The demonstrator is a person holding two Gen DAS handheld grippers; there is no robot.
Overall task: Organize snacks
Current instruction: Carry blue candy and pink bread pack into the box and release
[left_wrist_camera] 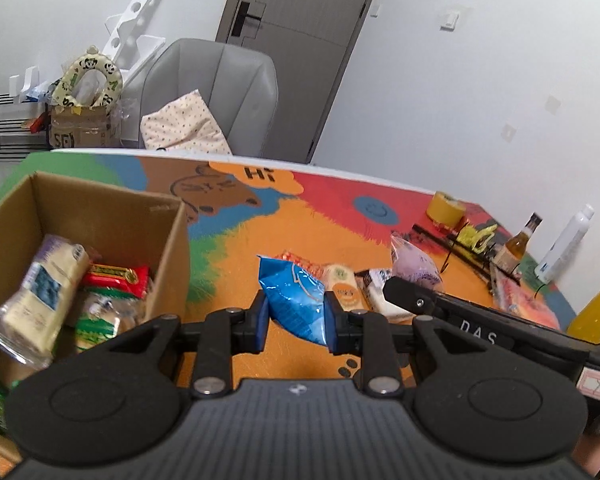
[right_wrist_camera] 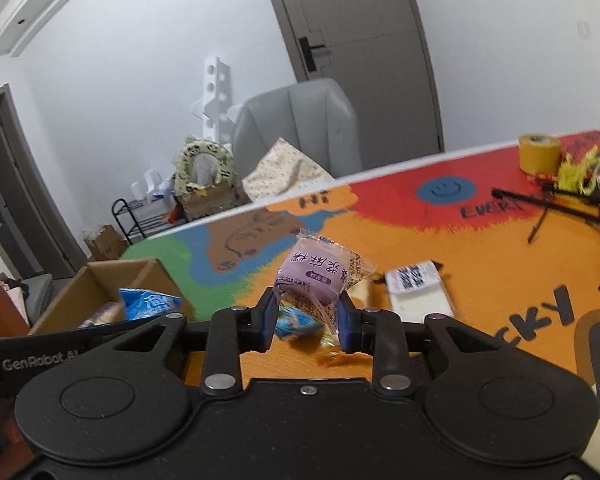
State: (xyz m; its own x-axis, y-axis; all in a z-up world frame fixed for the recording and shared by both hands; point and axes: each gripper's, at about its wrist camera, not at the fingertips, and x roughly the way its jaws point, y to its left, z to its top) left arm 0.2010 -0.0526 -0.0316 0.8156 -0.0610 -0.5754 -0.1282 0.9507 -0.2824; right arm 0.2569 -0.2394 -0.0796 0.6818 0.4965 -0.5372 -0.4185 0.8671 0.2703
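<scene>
Two packets are in hand, one per gripper. My left gripper (left_wrist_camera: 296, 312) is pinched on a blue packet (left_wrist_camera: 296, 292), which stands roughly upright between the pads with its crimped top tipped away from me and its lower end hanging clear of the table (left_wrist_camera: 380, 200). My right gripper (right_wrist_camera: 306, 312) is closed on a purple sweet (right_wrist_camera: 312, 276) in a clear wrapper; the pads bite the lower part of the wrapper and the round body sits just above and beyond them. Both loads look lifted off the table. What matters next is the cardboard box (left_wrist_camera: 100, 196): in the left wrist view it sits just to the left of the blue packet, open at the top, with several snacks already inside. In the right wrist view the same box is well to the left and the left gripper lies between it and my right. So I judge the left hand is nearer and should go first, a short sideways carry over the near wall. Loose snacks still lie on the table beyond the grippers, among them a white packet (right_wrist_camera: 418, 292).
</scene>
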